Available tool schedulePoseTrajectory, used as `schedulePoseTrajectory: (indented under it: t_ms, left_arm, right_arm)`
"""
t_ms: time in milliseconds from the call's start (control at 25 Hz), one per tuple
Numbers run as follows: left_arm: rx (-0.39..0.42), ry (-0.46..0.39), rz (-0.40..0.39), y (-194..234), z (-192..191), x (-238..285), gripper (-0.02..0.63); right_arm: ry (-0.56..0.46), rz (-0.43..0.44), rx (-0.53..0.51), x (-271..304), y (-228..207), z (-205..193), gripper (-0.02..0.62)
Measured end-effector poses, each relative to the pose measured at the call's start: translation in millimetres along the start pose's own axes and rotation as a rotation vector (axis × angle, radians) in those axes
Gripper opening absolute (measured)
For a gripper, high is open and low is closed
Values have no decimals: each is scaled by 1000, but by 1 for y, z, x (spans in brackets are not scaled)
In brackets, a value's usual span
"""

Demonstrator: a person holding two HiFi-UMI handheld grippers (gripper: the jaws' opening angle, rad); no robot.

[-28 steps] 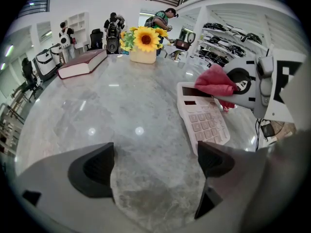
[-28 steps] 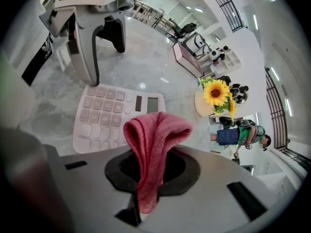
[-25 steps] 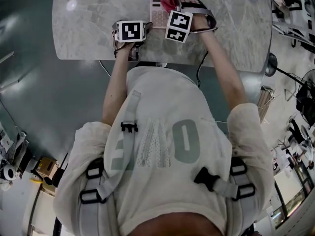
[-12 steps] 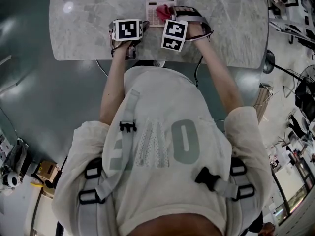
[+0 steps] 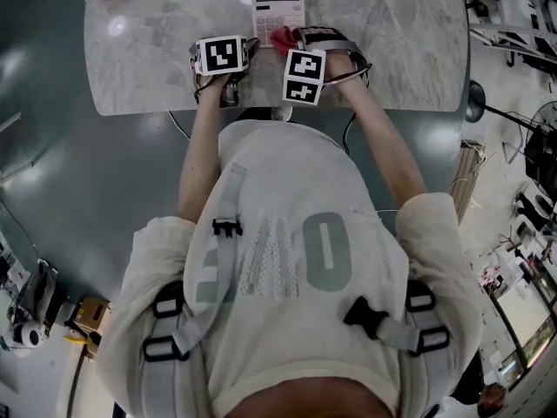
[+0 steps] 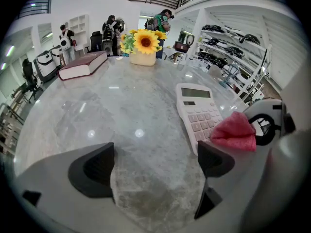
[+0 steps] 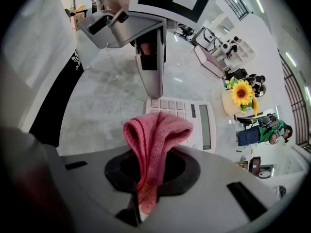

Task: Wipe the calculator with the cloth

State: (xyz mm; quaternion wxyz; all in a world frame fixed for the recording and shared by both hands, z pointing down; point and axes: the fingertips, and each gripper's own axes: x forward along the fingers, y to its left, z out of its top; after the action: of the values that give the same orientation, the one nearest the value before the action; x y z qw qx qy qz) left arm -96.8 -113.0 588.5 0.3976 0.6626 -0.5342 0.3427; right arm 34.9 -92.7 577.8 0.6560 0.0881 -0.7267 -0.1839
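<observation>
Calculator (image 5: 277, 9), white, flat on the marble table (image 5: 148, 59) toward its near edge; red cloth (image 7: 154, 140), pinched in my right gripper (image 7: 146, 178), has slid from display end to near keys, so one pass looks done; my left gripper (image 6: 155, 166), jaws spread, empty, sits beside the calculator's near corner.

The cloth (image 7: 155, 140) is pinkish red. The calculator (image 6: 198, 111) is white with a grey screen. The desk (image 5: 157, 50) is grey marble with cloudy swirls. The book (image 6: 82, 64) is dark red. The flower (image 6: 146, 40) is yellow.
</observation>
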Motion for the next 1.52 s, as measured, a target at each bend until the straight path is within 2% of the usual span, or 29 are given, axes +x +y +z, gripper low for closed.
schedulePoseTrajectory:
  t_ms: [240,680,760,880,1080,1320,1520]
  left_arm:
    - [-2,-1,2,-1,0,-4,518]
    - [-4,-5,4,-2,0,-2,518]
    - [-1,-6,-2,-3,-1,-2,517]
    - [-4,-2,0,-3,-1,-4,517]
    - [-1,-7,-5,-5,1,-1,517]
    - [-3,-7,-8,-4,2,0,518]
    - [-6,-10,-19,-3,1,2,518]
  right_arm:
    - [-11,12,8,-6,14,3,54]
    - [-29,49,26,-6,12,0,54]
    - [-35,24,44,-10,-2,0,54]
    - [-39,-72,55,-16,-44,3,54]
    - [-39,-163,16,-16,-104,15,54]
    - [-8,-170,-86,3,-126,28,54]
    - [6,-153,-96,17,-125,34,54]
